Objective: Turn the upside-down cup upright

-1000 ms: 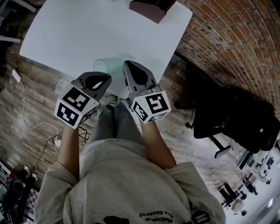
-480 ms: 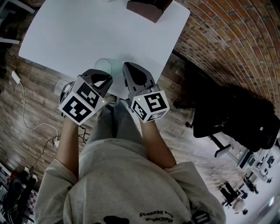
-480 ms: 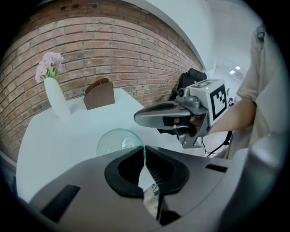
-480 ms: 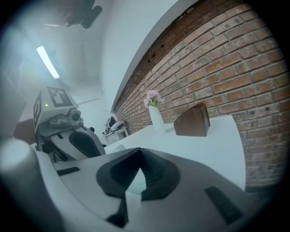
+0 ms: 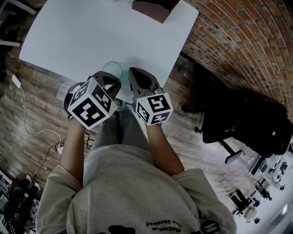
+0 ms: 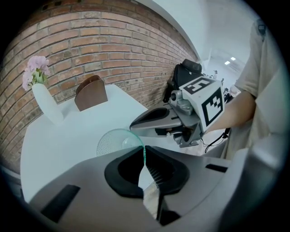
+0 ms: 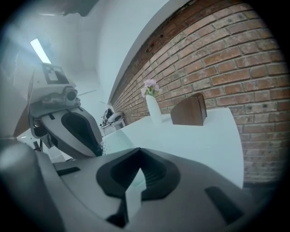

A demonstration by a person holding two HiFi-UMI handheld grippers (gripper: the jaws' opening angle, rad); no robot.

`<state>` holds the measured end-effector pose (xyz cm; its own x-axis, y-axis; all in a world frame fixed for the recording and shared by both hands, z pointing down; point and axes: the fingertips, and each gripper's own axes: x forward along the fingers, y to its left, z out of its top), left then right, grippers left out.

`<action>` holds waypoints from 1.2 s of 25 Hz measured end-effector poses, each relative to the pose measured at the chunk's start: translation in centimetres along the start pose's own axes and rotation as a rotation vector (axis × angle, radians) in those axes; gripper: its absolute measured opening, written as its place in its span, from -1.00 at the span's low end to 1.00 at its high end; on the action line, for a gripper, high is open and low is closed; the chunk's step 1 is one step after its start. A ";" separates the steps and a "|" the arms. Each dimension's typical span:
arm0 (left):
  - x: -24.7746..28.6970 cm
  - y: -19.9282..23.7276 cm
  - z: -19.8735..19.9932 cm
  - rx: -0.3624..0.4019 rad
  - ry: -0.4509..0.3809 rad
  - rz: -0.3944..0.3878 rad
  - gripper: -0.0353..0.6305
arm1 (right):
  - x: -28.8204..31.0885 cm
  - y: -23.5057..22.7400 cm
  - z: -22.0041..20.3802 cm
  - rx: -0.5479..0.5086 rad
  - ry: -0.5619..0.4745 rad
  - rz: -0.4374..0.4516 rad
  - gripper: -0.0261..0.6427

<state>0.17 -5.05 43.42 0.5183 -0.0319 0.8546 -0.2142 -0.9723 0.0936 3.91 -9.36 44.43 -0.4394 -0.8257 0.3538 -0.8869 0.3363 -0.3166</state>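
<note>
White surface (image 6: pixel 63 145), brick wall behind: your left hand-held gripper (image 6: pixel 144 149) nips the cup (image 6: pixel 113 141) by its thin edge, which could slip in turning; right hand-held gripper (image 7: pixel 139 168) beside it, clenched empty.

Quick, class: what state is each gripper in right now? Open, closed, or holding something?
Left gripper: closed on the edge of the glass cup.
Right gripper: closed, with nothing between its jaws.

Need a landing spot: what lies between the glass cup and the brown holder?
Bare white table from glass cup to brown holder; head view shows it.
</note>
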 end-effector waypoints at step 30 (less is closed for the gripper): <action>2.0 -0.7 0.8 0.104 0.089 -0.018 -0.82 | 0.1 -1.9 -3.6 0.050 0.107 -0.084 -0.90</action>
<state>2.01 -4.58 44.66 0.4445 0.0021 0.8958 -0.1160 -0.9914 0.0599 5.01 -8.43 48.28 -0.3790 -0.7963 0.4715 -0.9142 0.2432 -0.3242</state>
